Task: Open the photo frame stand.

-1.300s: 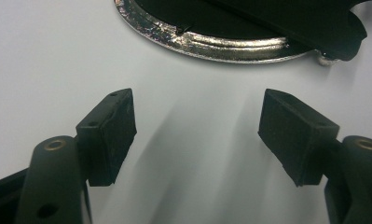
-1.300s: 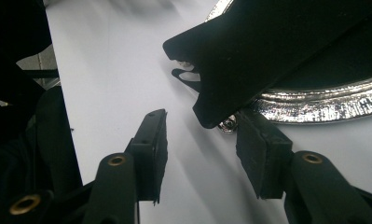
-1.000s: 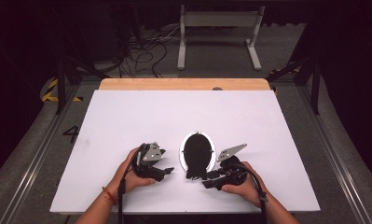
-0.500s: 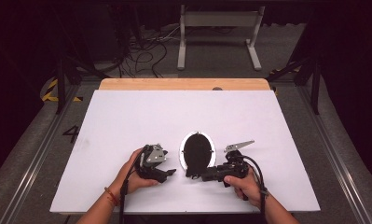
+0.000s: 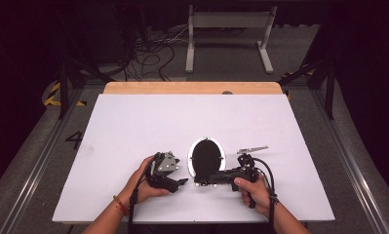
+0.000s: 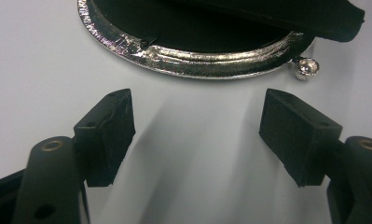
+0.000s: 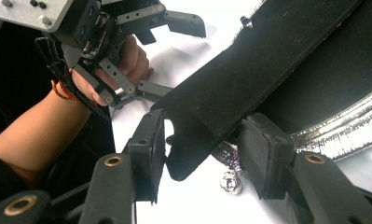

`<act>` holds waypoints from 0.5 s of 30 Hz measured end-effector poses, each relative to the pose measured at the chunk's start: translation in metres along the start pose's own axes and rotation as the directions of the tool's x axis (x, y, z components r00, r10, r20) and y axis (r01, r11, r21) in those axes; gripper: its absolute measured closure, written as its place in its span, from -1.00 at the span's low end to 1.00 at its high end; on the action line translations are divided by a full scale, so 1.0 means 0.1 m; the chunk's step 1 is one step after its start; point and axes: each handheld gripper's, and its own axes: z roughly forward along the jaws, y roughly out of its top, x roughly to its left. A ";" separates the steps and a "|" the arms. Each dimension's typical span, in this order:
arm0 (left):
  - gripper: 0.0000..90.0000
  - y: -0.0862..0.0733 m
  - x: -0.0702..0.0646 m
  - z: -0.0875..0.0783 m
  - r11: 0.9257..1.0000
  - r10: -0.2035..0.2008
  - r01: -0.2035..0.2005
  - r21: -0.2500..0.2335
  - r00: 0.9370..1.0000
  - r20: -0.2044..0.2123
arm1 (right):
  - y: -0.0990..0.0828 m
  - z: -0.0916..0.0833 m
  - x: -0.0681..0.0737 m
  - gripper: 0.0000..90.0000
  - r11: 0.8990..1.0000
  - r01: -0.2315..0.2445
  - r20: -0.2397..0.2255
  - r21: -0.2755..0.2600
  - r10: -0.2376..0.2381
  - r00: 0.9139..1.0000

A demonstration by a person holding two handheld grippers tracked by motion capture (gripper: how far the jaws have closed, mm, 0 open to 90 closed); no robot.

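A black oval coin purse (image 5: 206,156) with a silver frame (image 6: 197,63) lies near the front middle of the white table. Its black flap (image 7: 249,70) is raised. My right gripper (image 5: 202,181) points left at the purse's near end. Its jaws have just been opening a little, with the flap between them (image 7: 202,154) and the pads against its two edges. A silver clasp ball (image 7: 230,182) lies on the table below. My left gripper (image 5: 182,181) rests just left of the purse, open (image 6: 197,135), with only bare table between its pads and the frame ahead.
The white table top (image 5: 133,122) has a wooden strip (image 5: 192,87) along its far edge. Behind it stand a metal frame (image 5: 228,39) and loose cables (image 5: 148,53) on the dark floor. Rails run along both sides of the table.
My right gripper has swung down and to the left, from a tilted pose beside the purse to lying level at its near end. The left hand has stayed put.
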 end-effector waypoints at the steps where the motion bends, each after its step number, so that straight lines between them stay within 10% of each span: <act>1: -0.41 0.00 0.00 0.00 1.000 -0.001 0.001 0.000 1.000 0.001 | 0.00 0.00 0.00 0.16 1.000 -0.006 -0.003 -0.004 0.006 1.000; 15: -0.44 0.00 0.01 0.01 1.000 -0.013 0.013 -0.002 1.000 0.006 | -0.01 0.05 -0.01 0.21 0.999 -0.029 0.008 -0.040 0.029 1.000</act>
